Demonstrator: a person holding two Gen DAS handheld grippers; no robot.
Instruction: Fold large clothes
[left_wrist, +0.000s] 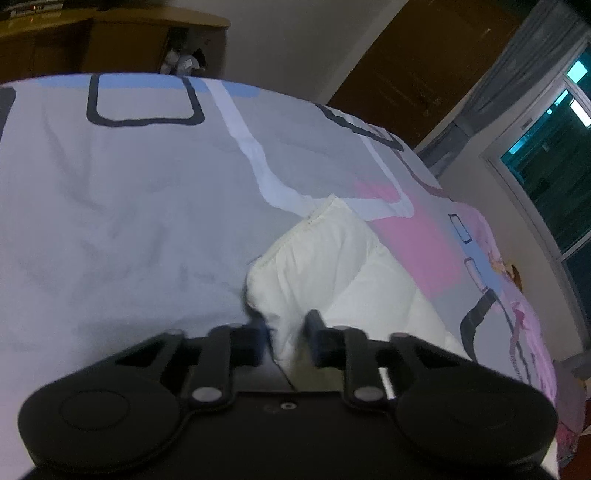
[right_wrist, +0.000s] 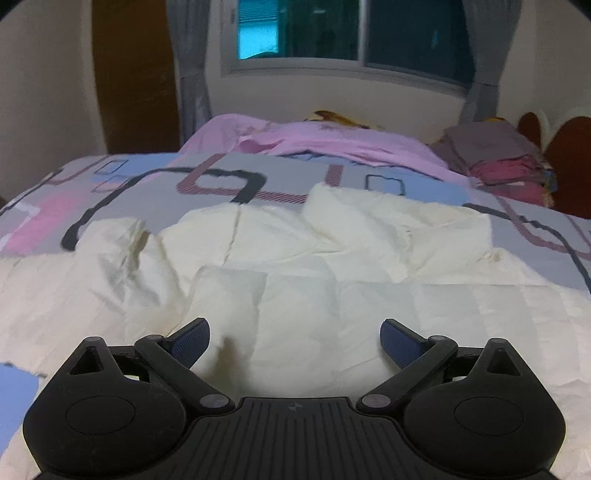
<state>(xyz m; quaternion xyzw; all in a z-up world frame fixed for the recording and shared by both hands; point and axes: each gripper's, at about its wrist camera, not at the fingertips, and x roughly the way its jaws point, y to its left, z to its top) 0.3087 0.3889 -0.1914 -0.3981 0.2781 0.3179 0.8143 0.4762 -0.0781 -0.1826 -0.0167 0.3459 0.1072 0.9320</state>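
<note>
While the left gripper (left_wrist: 286, 332) pinches a cream padded garment (right_wrist: 295, 266) at its corner, the right gripper (right_wrist: 295, 339) hangs wide open and empty above it.

Low in the left wrist view, the narrowed jaws clamp a ridge of cloth. The garment sprawls rumpled across a patterned bedspread (right_wrist: 110, 184), filling the middle of the right wrist view. Best practice, judging from this: grip a matching edge with the right, then lift both evenly.
</note>
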